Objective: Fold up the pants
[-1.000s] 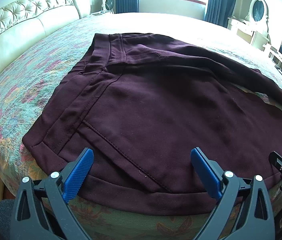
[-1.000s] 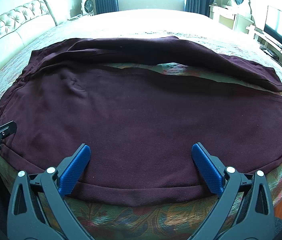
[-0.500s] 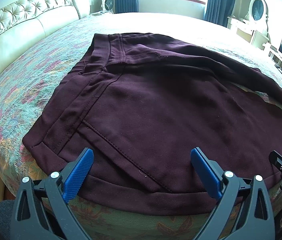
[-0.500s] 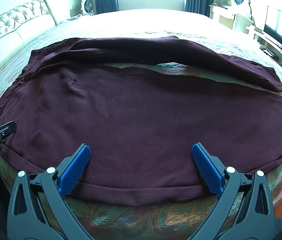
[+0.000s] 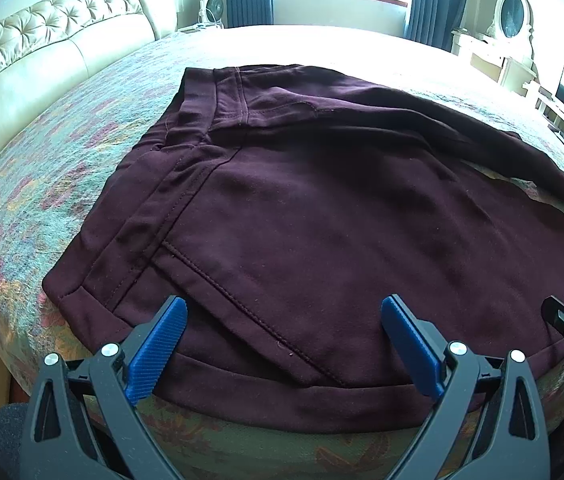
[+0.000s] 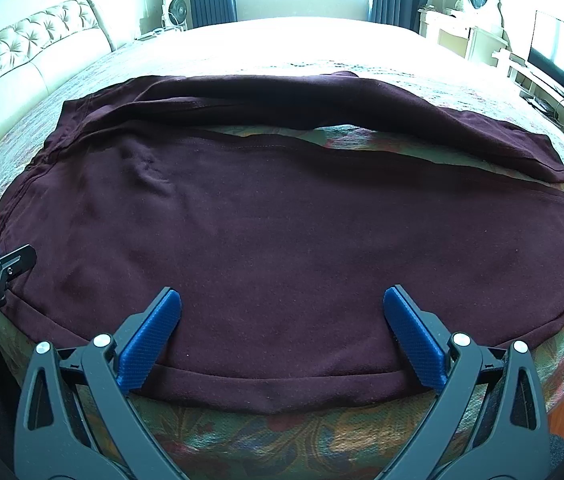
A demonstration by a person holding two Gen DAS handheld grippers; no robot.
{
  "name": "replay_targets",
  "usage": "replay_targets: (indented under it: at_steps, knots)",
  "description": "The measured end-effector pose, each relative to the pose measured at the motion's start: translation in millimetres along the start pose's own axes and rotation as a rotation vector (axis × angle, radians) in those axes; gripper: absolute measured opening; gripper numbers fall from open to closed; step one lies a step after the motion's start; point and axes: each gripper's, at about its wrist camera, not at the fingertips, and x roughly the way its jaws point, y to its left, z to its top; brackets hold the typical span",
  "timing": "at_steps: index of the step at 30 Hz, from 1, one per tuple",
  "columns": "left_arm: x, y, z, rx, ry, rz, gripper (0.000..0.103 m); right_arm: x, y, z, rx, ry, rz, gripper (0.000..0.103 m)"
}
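Nothing moved; both grippers gape over pants [image 5: 322,220]

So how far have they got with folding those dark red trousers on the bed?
Barely started. Done: the dark maroon pants lie spread flat on the floral bedspread, legs apart, with a strip of bedspread showing between them. In hand: nothing; the left gripper and right gripper are both open at the near edge. Left: every fold, probably beginning with laying one leg over the other.
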Motion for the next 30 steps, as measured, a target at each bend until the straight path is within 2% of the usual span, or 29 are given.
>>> replay_targets:
  at_steps: [3, 6, 10, 12, 14, 15, 18, 20, 21, 24, 25, 27, 30]
  knots:
    - [1.5, 3.0, 1.5, -0.013, 0.006, -0.007, 0.097, 0.5, -0.1, -0.3, -0.001, 0.004, 0.003, 0.101]
    - [5.7, 9.8, 0.1, -0.049, 0.049, -0.054, 0.097, -1.7, 1.7, 2.2, -0.02, 0.029, 0.017, 0.101]
    - [4.7, 10.3, 6.9, 0.0, 0.088, -0.054, 0.097, -15.4, 2.9, 21.7, -0.045, 0.041, 0.14, 0.101]
    - [-5.5, 15.1, 18.9, -0.024, 0.072, -0.058, 0.097, -27.1, -1.3, 43.8, -0.076, 0.017, 0.22, 0.101]
    - [-24.1, 24.2, 37.9, -0.055, 0.017, -0.107, 0.097, -39.8, -13.1, 76.0, -0.147, -0.036, 0.262, 0.101]
    - [-36.3, 29.3, 51.3, -0.031, -0.028, -0.137, 0.097, -43.3, -20.3, 91.8, -0.179, -0.065, 0.266, 0.101]
    - [-38.3, 48.2, 96.4, 0.102, -0.067, -0.169, 0.097, -30.6, -47.3, 150.8, -0.285, -0.091, 0.266, 0.101]
    - [-16.6, 73.0, 130.4, 0.142, -0.087, -0.157, 0.097, 1.7, -62.5, 189.1, -0.353, -0.029, 0.217, 0.101]
    - [-11.2, 80.9, 143.9, 0.15, -0.128, -0.166, 0.097, 17.8, -67.8, 199.5, -0.371, 0.013, 0.21, 0.101]
    - [39.6, 119.5, 188.2, 0.102, -0.066, -0.187, 0.097, 79.8, -79.6, 228.9, -0.388, 0.177, 0.199, 0.101]
    - [61.0, 131.4, 203.2, 0.098, -0.035, -0.208, 0.097, 90.8, -81.3, 232.1, -0.378, 0.203, 0.219, 0.101]
    - [86.9, 153.7, 218.7, 0.039, -0.021, -0.254, 0.097, 112.6, -80.6, 241.3, -0.334, 0.247, 0.292, 0.1]
    - [132.6, 173.0, 242.7, -0.018, 0.069, -0.371, 0.097, 132.2, -67.8, 251.7, -0.319, 0.273, 0.417, 0.1]
